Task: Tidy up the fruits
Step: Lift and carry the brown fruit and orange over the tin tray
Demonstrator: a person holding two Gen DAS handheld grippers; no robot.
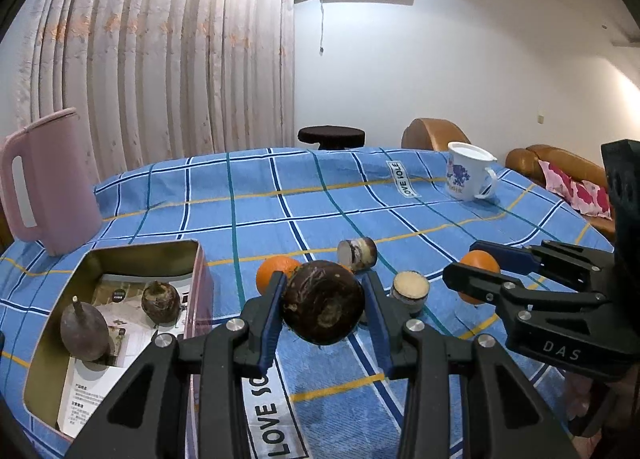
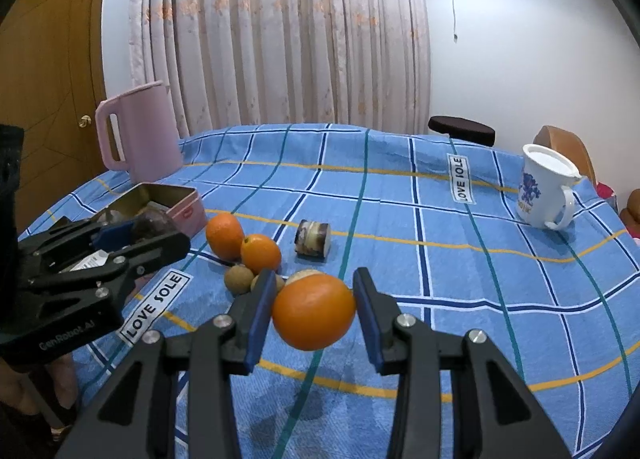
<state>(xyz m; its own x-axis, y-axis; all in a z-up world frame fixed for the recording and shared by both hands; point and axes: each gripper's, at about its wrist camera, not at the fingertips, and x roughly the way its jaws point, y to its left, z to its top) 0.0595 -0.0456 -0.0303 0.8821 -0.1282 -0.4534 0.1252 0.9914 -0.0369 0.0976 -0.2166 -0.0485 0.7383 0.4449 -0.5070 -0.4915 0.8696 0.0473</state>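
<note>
My left gripper (image 1: pixel 325 284) is shut on a dark brown round fruit (image 1: pixel 324 305), held a little above the blue checked tablecloth (image 1: pixel 280 195). Just to its left stands an open tin box (image 1: pixel 120 255) holding two more dark fruits (image 1: pixel 160 301). My right gripper (image 2: pixel 313 279) is shut on an orange (image 2: pixel 314 311), also lifted off the cloth. Two oranges (image 2: pixel 224 235) and small brown round fruits (image 2: pixel 239 279) lie beyond it. In the right wrist view the left gripper (image 2: pixel 160 231) with its dark fruit hangs near the tin box (image 2: pixel 168 195).
Two short cut cylinders (image 1: pixel 356 255) lie on the cloth by the oranges. A pink kettle (image 1: pixel 44 183) stands at the back left and a white mug (image 1: pixel 470 175) at the back right. A stool and brown sofa lie beyond the table's far edge.
</note>
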